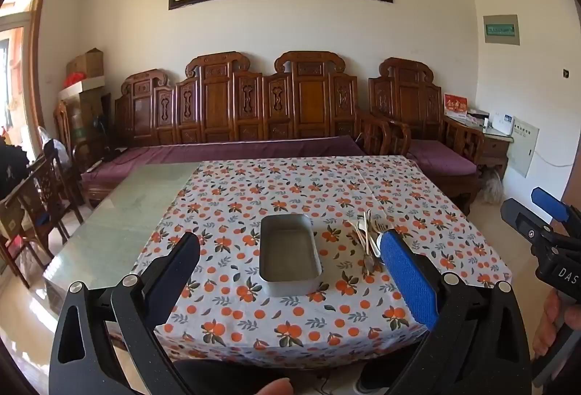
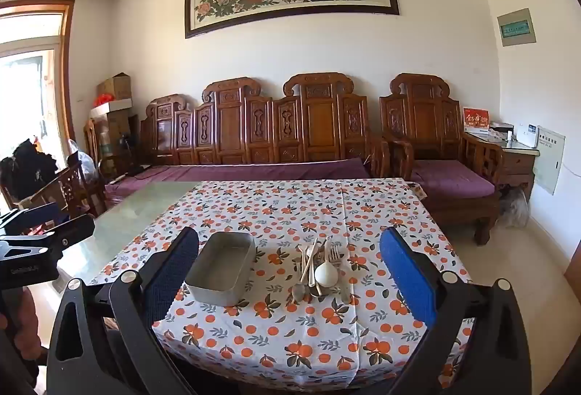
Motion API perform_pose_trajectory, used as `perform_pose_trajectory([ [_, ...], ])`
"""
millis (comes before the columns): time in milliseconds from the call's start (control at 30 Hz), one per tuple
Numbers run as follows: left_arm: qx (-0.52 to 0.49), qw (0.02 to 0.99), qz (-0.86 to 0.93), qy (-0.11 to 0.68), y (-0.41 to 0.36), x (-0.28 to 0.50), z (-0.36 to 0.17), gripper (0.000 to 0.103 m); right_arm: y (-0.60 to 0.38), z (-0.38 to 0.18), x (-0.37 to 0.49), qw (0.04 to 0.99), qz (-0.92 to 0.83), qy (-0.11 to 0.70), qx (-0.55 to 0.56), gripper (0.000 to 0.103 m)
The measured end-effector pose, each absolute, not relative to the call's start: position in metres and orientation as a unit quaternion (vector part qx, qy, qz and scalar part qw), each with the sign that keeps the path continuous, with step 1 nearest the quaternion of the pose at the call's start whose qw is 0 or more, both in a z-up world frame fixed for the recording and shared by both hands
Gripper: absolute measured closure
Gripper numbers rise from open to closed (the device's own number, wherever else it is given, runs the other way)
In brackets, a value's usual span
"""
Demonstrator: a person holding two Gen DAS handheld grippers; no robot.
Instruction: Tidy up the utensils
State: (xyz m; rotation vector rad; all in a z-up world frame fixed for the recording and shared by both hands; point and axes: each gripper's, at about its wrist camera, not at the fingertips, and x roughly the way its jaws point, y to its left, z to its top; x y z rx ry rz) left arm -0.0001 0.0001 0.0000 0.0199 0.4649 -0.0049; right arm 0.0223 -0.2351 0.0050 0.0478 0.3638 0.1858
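An empty rectangular metal tin sits on the orange-patterned tablecloth. To its right lies a pile of utensils: forks, metal spoons, chopsticks and a white ceramic spoon. My left gripper hovers open before the table's near edge, facing the tin, nothing between its fingers. My right gripper is open as well, facing the gap between tin and pile. Each gripper shows at the edge of the other's view, the right gripper and the left gripper.
The cloth covers the right part of a glass-topped table. A carved wooden bench with a purple cushion stands behind it, an armchair to the right, wooden chairs to the left. A hand holds the right gripper's handle.
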Motion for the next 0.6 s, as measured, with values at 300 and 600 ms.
perform_pose_trajectory([
  [300,0.011,0.974,-0.003,0.225,-0.0005,-0.0004,0.0001,0.007,-0.2346,0.0044,0.0221,0.979,0.096,0.18,0.026,0.003],
  [600,0.015,0.975,-0.005,0.223,-0.0099,0.0041,-0.0016,0.007,-0.2339,0.0037,0.0225,0.978,0.097,0.182,0.027,0.003],
])
